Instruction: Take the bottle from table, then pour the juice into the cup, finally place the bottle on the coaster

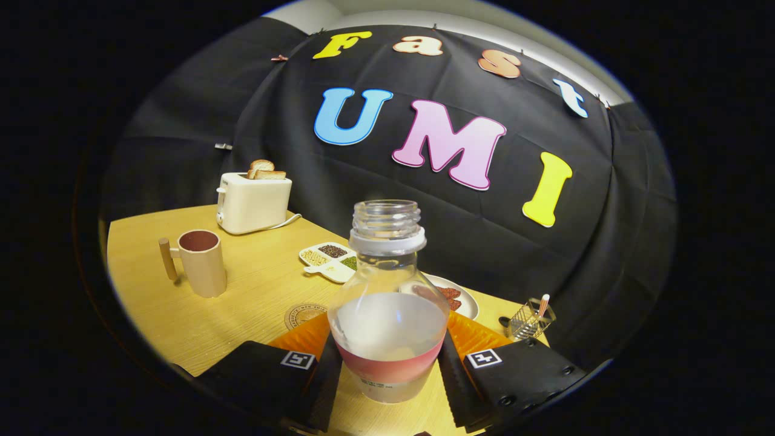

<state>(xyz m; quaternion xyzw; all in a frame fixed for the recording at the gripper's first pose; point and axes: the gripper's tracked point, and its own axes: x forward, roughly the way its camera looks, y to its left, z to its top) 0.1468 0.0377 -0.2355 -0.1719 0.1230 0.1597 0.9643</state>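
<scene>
A clear, uncapped bottle [387, 315] with a red label band and pale juice filling its lower half stands upright between my fingers. My gripper [389, 370] is shut on it, both pads pressing its lower body from left and right. A beige cup [203, 263] with a wooden side handle and dark inside stands on the wooden table [254, 303], ahead and to the left of the fingers. A round brown coaster [304, 315] lies flat just beyond the left finger, between cup and bottle; its near edge is hidden.
A cream toaster [254, 203] with two bread slices stands at the table's back behind the cup. A white divided dish [330, 260] of grains lies behind the bottle, a plate [463, 300] with red food to its right, and a wire holder [528, 321] at the far right edge.
</scene>
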